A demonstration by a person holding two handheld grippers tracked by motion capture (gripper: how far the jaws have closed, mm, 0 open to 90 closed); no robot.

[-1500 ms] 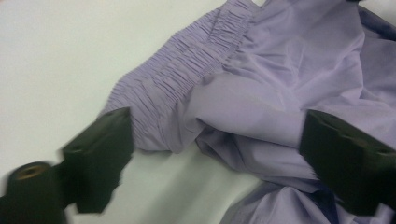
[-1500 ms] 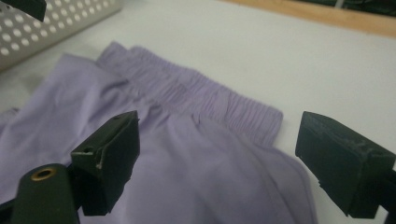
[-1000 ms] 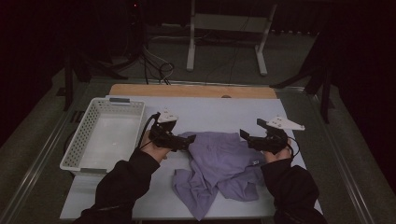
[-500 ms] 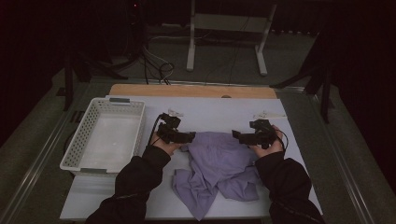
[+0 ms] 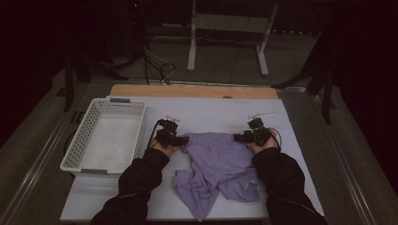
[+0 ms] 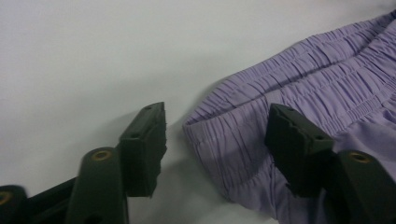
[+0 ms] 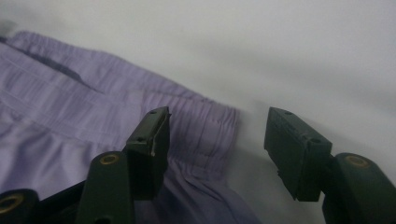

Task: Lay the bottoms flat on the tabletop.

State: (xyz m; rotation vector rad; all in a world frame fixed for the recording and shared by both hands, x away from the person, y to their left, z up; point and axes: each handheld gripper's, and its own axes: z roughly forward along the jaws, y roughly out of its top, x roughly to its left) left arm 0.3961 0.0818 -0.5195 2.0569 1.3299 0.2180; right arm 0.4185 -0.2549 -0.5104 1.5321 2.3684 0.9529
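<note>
**Both grippers astride the waistband corners**

Your left gripper (image 6: 212,140) and right gripper (image 7: 215,140) have just been closing, pads not yet pressing; a corner of the purple shorts (image 5: 220,164) sits between each pair. Their lower legs lie crumpled, shape unclear.

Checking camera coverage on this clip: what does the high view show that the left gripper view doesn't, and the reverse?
High view alone: the white basket, both sleeves, the right gripper at the far corner of the purple garment, and its crumpled legs.

Left gripper view alone: the gathered elastic waistband close up, its corner lying between the left gripper jaws, which have just been closing but don't yet pinch it.

Both: the garment on the white table.
</note>
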